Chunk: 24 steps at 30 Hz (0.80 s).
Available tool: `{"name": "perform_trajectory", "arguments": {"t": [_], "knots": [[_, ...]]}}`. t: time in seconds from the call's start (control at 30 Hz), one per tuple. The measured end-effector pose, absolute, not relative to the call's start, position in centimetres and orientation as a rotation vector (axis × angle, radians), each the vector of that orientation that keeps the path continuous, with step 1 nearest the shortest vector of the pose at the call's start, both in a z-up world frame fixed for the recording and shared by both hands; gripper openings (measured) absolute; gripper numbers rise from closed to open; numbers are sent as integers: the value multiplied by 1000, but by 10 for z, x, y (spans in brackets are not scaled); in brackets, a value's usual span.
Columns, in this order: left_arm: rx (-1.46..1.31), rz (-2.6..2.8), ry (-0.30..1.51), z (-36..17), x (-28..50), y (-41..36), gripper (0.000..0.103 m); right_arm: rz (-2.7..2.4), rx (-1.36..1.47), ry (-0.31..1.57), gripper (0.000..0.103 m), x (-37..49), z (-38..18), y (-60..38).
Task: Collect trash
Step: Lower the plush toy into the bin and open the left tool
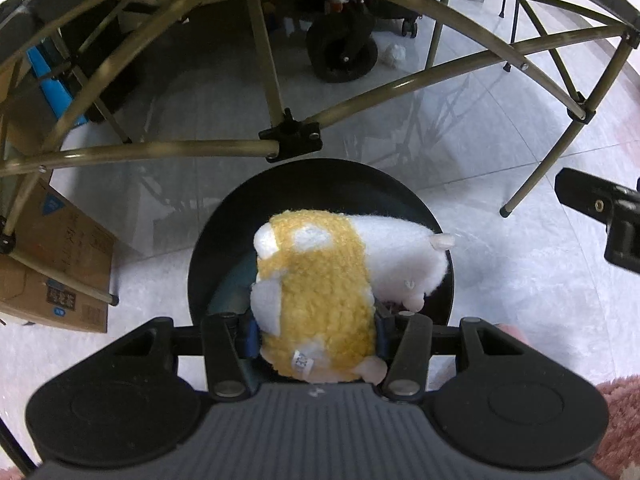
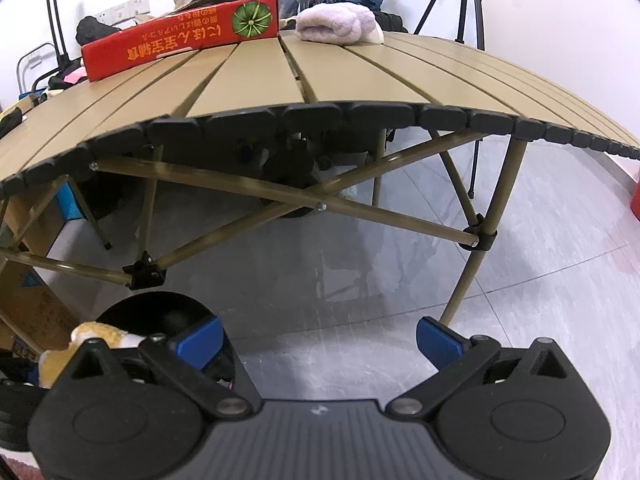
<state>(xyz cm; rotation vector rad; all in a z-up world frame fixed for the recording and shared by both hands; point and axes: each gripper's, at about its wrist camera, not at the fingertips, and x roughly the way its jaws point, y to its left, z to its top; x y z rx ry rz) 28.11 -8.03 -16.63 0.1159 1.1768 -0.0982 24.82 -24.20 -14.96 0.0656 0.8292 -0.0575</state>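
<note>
My left gripper (image 1: 316, 332) is shut on a yellow and white plush toy (image 1: 320, 292) and holds it over the open mouth of a round black bin (image 1: 224, 232) on the floor. The toy's white head points right, past the bin's rim. My right gripper (image 2: 320, 340) is open and empty, with blue pads (image 2: 204, 340) wide apart, low in front of the folding table. In the right wrist view the bin (image 2: 160, 312) and the toy (image 2: 100, 334) show at lower left.
A tan slatted folding table (image 2: 260, 76) carries a red box (image 2: 180, 44) and a pink fluffy bundle (image 2: 340, 24). Its crossed legs (image 1: 160, 148) stand behind the bin. Cardboard boxes (image 1: 52, 264) lie left. A white crumpled wad (image 1: 394, 54) lies by a black wheel (image 1: 340, 48). A tripod (image 2: 472, 0) stands behind.
</note>
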Motion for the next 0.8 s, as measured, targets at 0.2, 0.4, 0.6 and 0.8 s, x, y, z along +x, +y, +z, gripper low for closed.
{"name": "perform_trajectory", "arguments": {"t": [0.2, 0.4, 0.6, 0.8], "knots": [[95, -118, 1189, -169, 282, -81, 53, -65, 60, 841, 103, 251, -153, -242], [67, -97, 1182, -165, 283, -76, 103, -71, 60, 842, 103, 251, -153, -243], [76, -81, 1187, -164, 284, -75, 103, -74, 58, 846, 103, 252, -155, -243], [86, -84, 1185, -164, 283, -75, 103, -73, 55, 849, 103, 252, -156, -243]]}}
